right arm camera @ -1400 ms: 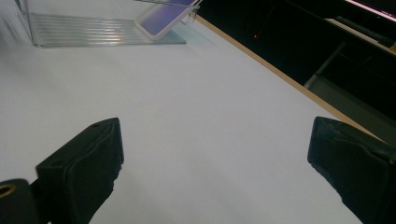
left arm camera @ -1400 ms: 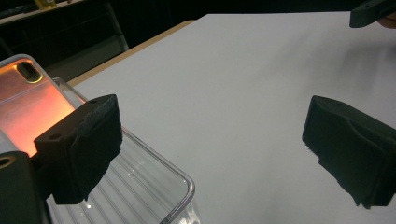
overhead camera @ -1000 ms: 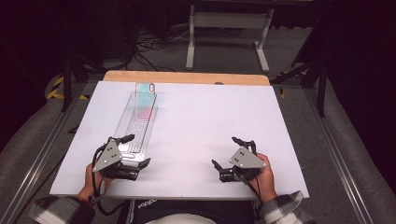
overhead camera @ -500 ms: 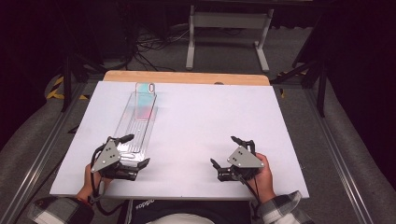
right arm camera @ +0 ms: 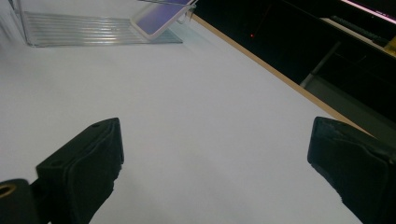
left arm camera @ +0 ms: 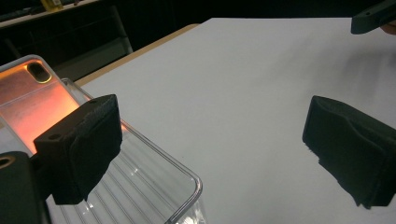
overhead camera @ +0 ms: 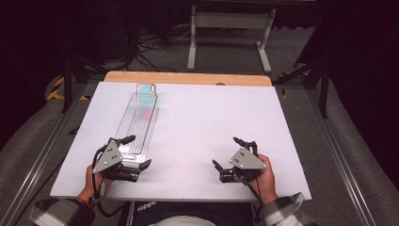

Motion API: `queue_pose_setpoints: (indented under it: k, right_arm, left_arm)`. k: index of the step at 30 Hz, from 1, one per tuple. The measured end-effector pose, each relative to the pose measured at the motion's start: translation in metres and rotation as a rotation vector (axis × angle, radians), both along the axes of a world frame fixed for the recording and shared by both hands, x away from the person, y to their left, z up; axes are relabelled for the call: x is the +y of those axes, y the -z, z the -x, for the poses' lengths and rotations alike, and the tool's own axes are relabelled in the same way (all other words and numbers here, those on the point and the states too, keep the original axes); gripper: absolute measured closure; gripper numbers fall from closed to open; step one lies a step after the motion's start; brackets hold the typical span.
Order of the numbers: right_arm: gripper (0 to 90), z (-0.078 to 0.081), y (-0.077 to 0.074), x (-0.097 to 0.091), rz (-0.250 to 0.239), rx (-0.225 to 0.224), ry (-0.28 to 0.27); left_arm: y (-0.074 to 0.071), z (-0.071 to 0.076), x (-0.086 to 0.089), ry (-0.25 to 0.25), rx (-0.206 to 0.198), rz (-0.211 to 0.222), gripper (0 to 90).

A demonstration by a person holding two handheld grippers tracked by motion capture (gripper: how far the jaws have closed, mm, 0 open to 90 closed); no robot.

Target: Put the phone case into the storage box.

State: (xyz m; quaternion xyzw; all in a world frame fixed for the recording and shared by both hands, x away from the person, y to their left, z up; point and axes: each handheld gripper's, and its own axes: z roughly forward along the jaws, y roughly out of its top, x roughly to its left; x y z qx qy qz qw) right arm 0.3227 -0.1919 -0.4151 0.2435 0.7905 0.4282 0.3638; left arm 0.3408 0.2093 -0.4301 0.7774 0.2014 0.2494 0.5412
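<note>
We found the left gripper (overhead camera: 136, 151) with its jaws wide apart and nothing between them. In the left gripper view one jaw hung over the near corner of the tray (left arm camera: 154, 177); we could not tell whether it touched the rim. The right gripper (overhead camera: 231, 157) also stood wide open and empty, over bare table (overhead camera: 197, 127).

The tray (overhead camera: 139, 127) was a long clear one with a ribbed floor. Its long axis ran from the near left edge of the table away towards the far edge, leaning slightly right. A phone case (overhead camera: 145, 101) lay in the tray's far end, propped against the end wall, camera cutout farthest from us.

The tray's near end lay just beside the left gripper, partly between its jaws in the high view. The right gripper sat well apart from the tray, to its right.
</note>
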Motion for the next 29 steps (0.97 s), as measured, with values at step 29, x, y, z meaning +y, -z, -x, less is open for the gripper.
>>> queue_pose_setpoints:
  k: [29]
  right_arm:
    - [6.4, -0.0032, 0.0015, 0.0013, -0.006, 0.032, -0.024]
  left_arm:
    - [0.0002, -0.0015, -0.0023, -0.007, 0.011, 0.002, 6.1]
